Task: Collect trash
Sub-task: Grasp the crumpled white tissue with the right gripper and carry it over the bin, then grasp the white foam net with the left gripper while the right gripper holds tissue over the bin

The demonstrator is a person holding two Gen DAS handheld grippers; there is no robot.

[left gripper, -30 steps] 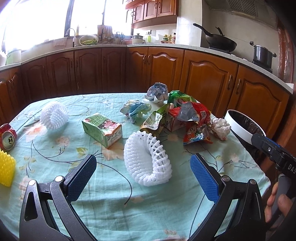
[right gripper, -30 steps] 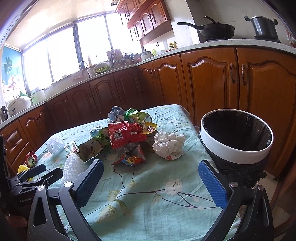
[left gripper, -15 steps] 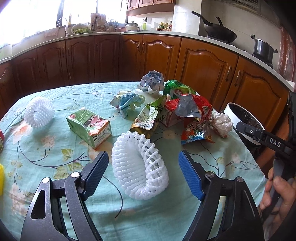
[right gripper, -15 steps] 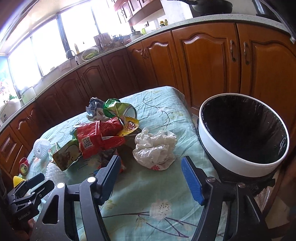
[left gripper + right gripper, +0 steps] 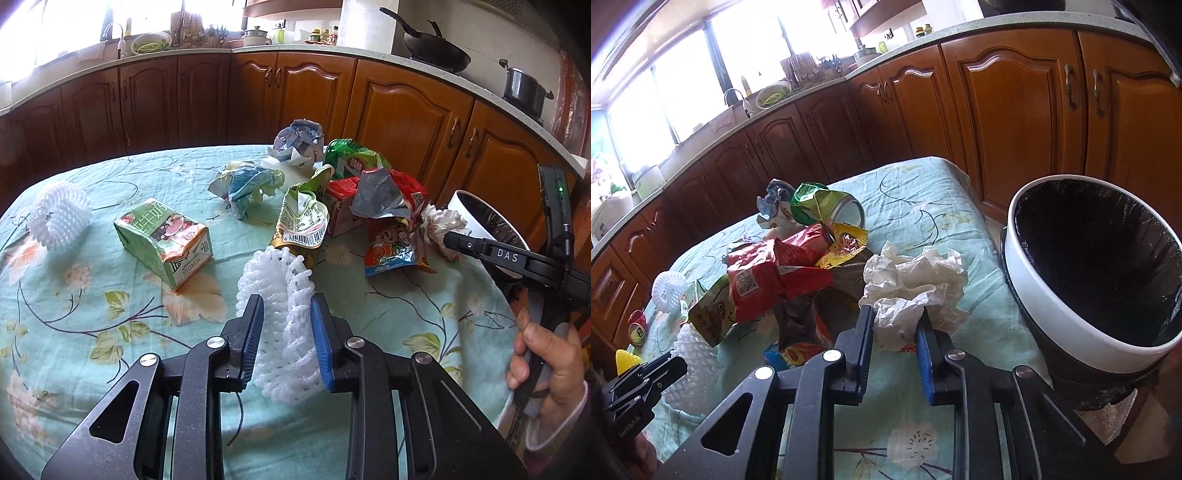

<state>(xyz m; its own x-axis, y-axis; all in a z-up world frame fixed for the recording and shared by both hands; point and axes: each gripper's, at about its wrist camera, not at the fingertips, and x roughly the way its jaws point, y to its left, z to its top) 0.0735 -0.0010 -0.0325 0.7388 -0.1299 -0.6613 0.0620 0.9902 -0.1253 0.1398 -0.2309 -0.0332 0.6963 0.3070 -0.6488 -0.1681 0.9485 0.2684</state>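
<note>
Already both claws had something in them. The left gripper (image 5: 286,328) was nearly closed, its blue pads squeezing the white foam fruit net (image 5: 280,295) that lay on the flowered tablecloth (image 5: 92,295). The right gripper (image 5: 894,332) was likewise almost shut on the near edge of the crumpled white paper (image 5: 912,284), which sat just beside the bin (image 5: 1071,325) at the table's right end.

To my eye the paper was the riskier hold: only a loose fold sat between the jaws, so it could tear or slip out on the lift and drop short of the bin's rim. The net was springy and squashed thin; it might pop free if the pinch eased.

Wrappers crowded close. The red snack packet (image 5: 768,280) and its neighbours lay right against the paper and could be dragged along. From the left side, the green carton (image 5: 162,240), a barcoded pouch (image 5: 304,221) touching the net's far end, and the whole heap stood between the net and the bin. A second foam net (image 5: 59,216) and a red can (image 5: 638,328) waited well apart, towards the far left.
</note>
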